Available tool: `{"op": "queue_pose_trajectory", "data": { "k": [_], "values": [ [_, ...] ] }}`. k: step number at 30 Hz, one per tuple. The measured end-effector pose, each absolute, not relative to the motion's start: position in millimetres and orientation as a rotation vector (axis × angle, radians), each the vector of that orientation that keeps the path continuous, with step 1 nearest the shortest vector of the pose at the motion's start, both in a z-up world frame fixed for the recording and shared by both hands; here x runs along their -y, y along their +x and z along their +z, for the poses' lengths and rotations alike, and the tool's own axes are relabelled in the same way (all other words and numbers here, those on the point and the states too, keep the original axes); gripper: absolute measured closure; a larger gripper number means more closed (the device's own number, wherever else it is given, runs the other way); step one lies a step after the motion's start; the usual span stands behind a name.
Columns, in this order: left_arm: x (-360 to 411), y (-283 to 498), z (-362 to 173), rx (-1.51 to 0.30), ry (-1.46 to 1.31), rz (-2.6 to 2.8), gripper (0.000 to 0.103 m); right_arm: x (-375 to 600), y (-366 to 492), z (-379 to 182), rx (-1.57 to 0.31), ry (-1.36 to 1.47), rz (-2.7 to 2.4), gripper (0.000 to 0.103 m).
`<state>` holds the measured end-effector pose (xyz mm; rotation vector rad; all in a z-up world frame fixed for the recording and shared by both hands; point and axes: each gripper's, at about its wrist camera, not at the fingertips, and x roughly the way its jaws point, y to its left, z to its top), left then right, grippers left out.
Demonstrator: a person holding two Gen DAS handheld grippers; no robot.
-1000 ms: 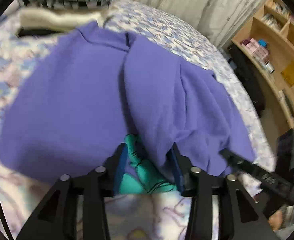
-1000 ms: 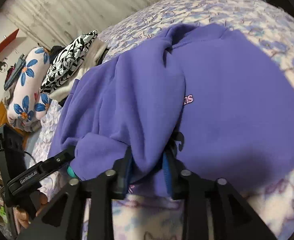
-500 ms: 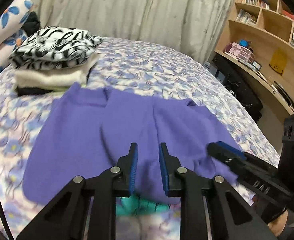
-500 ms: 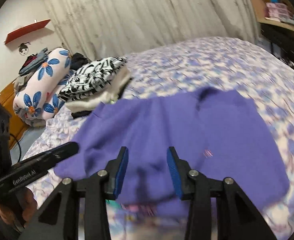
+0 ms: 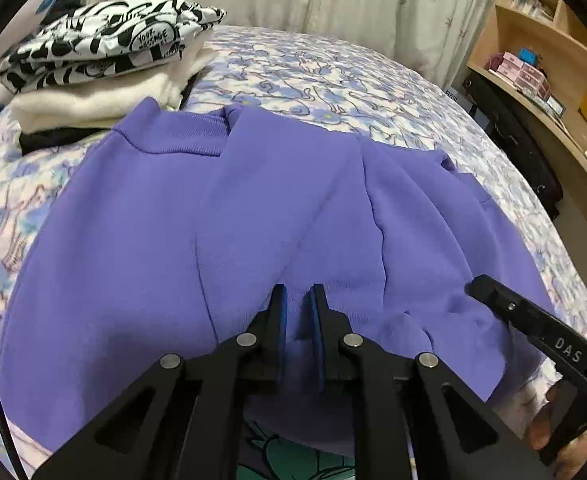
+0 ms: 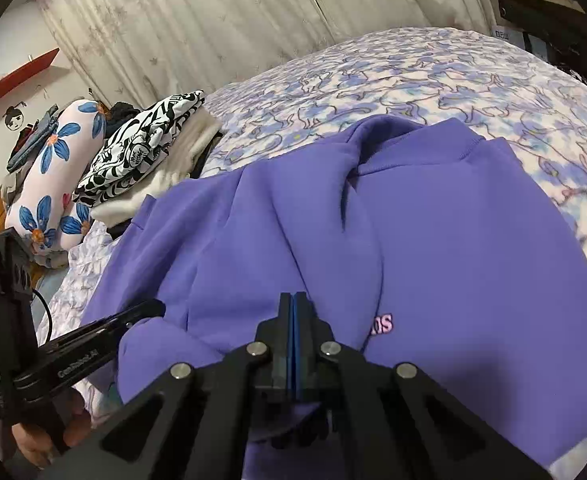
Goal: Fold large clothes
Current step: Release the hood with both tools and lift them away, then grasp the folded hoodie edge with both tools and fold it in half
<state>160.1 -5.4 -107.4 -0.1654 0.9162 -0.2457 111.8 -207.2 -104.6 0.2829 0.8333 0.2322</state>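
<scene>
Two grippers sit low over the near hem of the purple sweatshirt [image 5: 277, 216], and I'm reading them from my seat. My left gripper [image 5: 296, 300] has its blue pads parted by a narrow gap with only cloth showing behind them, so it grips nothing. My right gripper [image 6: 292, 300] has its pads pressed flat together, clenched on nothing that I can see, hovering over the fabric. In the left view the right gripper's black finger reaches in at the lower right, tip just above a bunched fold of the hem. Below the hem, a teal print peeks out from underneath.

The sweatshirt lies folded lengthwise on the floral bedspread [image 5: 333, 80], sleeves turned in over the body, long creases running away from me. Small pink lettering [image 6: 381, 324] shows on the front, partly tucked under a fold. Further out, the ribbed collar [image 5: 177, 136] points away from me.

Just beside the collar, a stack of folded clothes [image 5: 105, 76] sits on the bed: a black-and-white patterned piece on top, cream beneath, something dark at the bottom. Past it lies a blue-flowered pillow [image 6: 49, 176]. Pale curtains [image 6: 197, 20] close off the back, and wooden shelves [image 5: 549, 52] stand off to the right.
</scene>
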Motion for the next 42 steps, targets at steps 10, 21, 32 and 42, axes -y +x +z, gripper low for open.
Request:
{"op": "queue_pose_trajectory", "data": {
  "k": [10, 21, 32, 42],
  "values": [
    [10.0, 133.0, -71.9, -0.909, -0.127, -0.227, 0.075, 203.7, 98.9, -90.5, -0.878, 0.293, 0.180, 0.100],
    [-26.3, 61.2, -37.5, -0.932, -0.137, -0.160, 0.060, 191.4, 39.2, -61.7, -0.868, 0.218, 0.178, 0.099],
    [-69.4, 20.3, -54.4, -0.976, -0.273, -0.161, 0.056, 164.5, 5.3, -56.2, -0.880, 0.168, 0.213, 0.100],
    [-97.6, 37.4, -112.4, -1.044, -0.525, -0.237, 0.056, 139.0, 17.2, -67.6, -0.882, 0.151, 0.237, 0.100]
  ]
}}
